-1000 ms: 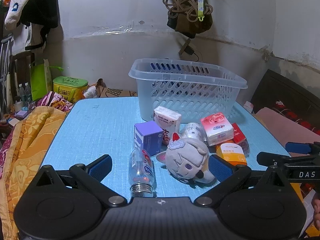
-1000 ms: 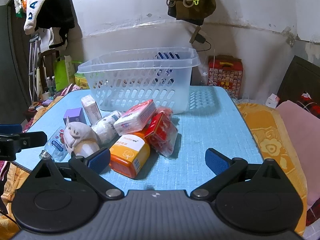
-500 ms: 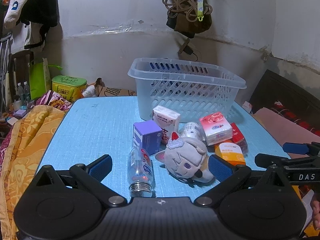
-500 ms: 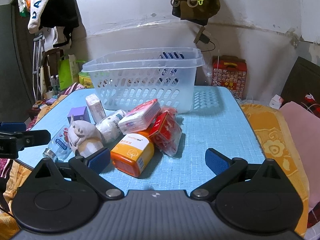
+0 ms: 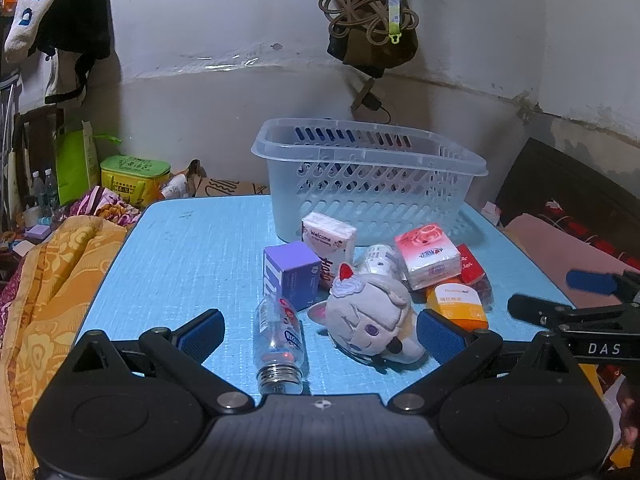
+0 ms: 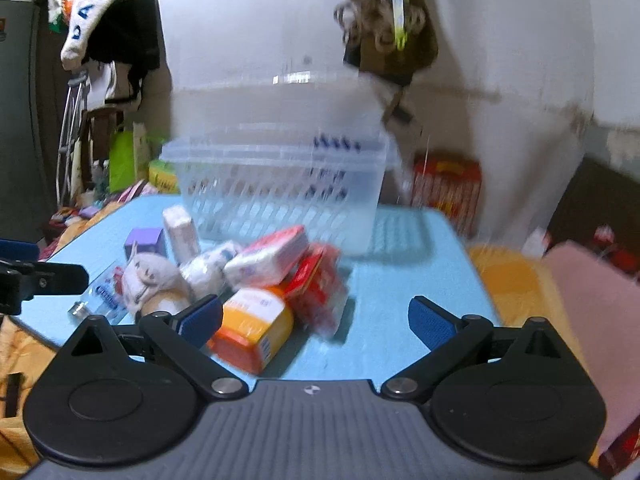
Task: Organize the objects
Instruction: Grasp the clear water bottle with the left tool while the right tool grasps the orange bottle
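While the left view stays sharp and almost unchanged from half a second ago, our right view has gone motion-blurred, so the right gripper (image 6: 314, 316) is what just started moving. Framing is close to the earlier one, only blurred; direction hard to call.

Largest first: blue table (image 5: 192, 248), all clutter sits on it. White slotted basket (image 5: 372, 184) stands at the far side, looks empty through the slots, nothing touching its inside. In front of it sits the pile, in the same layout as before: plush doll head (image 5: 370, 320) nearest us, purple box (image 5: 290, 274) to its left, Welcome tissue pack (image 5: 330, 236) behind that and near the basket wall, pink tissue pack (image 5: 426, 254) on top of the heap at right, orange box (image 5: 456, 306) and red packet (image 5: 472, 266) at the right edge, white roll (image 5: 380, 258) tucked in the middle. Clear bottle (image 5: 278, 340) lies on its side, metal cap toward us, just left of the doll.

Our left gripper (image 5: 318, 334) hangs low at the near table edge, jaws spread wide, nothing between them but the bottle and doll lying ahead. Right jaws are spread wide too, empty; the orange box lies just ahead of the left pad.

We judge the task is barely begun: nothing is in the basket, and the right side is probably going in for a first pick.
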`<act>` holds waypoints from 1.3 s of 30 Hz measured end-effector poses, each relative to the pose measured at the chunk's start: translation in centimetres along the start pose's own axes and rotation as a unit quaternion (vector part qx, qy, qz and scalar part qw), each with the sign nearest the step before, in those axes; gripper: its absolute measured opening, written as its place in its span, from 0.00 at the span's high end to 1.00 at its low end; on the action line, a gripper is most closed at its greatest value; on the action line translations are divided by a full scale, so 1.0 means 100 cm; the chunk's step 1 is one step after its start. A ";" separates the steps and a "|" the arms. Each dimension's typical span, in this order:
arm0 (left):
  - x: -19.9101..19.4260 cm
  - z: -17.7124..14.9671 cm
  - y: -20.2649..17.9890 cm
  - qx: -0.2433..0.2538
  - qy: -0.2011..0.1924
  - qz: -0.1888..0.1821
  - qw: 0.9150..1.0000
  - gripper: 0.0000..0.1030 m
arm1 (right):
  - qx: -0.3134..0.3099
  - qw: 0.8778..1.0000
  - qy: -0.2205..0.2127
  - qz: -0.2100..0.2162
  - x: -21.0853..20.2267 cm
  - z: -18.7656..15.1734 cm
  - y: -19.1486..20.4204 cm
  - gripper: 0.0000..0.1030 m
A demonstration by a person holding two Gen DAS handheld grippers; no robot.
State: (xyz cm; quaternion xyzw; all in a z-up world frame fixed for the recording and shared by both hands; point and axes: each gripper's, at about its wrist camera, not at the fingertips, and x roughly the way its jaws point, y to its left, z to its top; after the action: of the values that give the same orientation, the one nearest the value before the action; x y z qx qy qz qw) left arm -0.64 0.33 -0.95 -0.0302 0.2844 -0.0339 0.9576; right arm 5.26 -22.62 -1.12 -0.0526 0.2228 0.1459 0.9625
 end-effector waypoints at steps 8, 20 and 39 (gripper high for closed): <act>-0.012 0.000 0.010 -0.001 -0.046 0.017 0.999 0.00 | 0.049 0.997 -0.037 0.042 -0.006 -0.001 -0.022 0.00; 0.009 -0.014 0.046 -0.013 -0.011 0.016 1.000 0.02 | 0.130 0.979 0.093 0.128 0.016 -0.007 -0.040 0.00; 0.063 -0.022 0.042 0.035 0.082 0.066 0.994 0.12 | 0.023 0.990 0.123 0.061 0.065 -0.002 0.013 0.27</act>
State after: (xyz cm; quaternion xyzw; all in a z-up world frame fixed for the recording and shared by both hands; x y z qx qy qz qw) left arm 3.64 3.93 -6.52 0.0250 0.3623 0.0167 0.9316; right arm 10.31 -19.71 -4.23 -0.0343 0.3457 0.1915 0.9179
